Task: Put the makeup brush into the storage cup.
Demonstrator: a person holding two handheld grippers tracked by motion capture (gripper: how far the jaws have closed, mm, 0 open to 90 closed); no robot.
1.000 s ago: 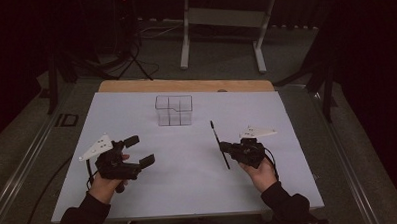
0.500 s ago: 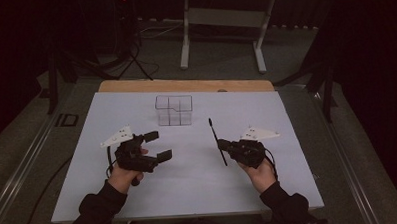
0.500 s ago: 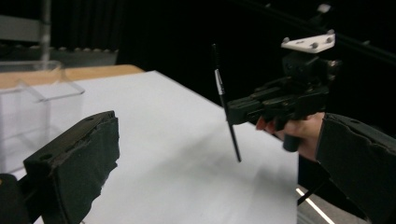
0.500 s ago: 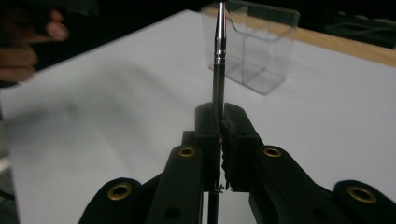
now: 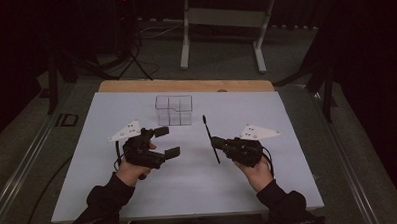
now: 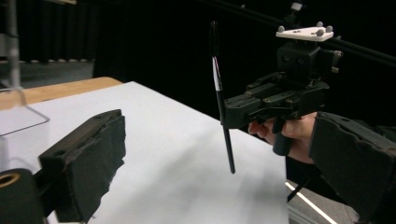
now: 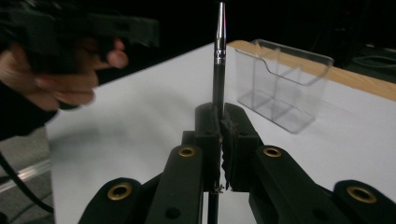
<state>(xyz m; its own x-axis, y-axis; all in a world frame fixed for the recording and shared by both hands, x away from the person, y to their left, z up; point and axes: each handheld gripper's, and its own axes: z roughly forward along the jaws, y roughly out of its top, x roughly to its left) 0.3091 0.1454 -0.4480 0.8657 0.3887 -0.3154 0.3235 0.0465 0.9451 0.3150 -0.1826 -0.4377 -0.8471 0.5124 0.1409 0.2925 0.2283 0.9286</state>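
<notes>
1. The left gripper [image 6: 205,163] has its two black, rough-padded jaws spread wide, one at the lower left and one at the right edge.
2. Between them lies the white table surface [image 6: 177,154].
3. Beyond, a hand [image 6: 289,133] holds the right gripper [image 6: 229,114], clamped on a thin black pen with a white band [image 6: 222,107], standing nearly upright.
4. A clear plastic box [image 6: 21,119] sits at the left edge.
</notes>
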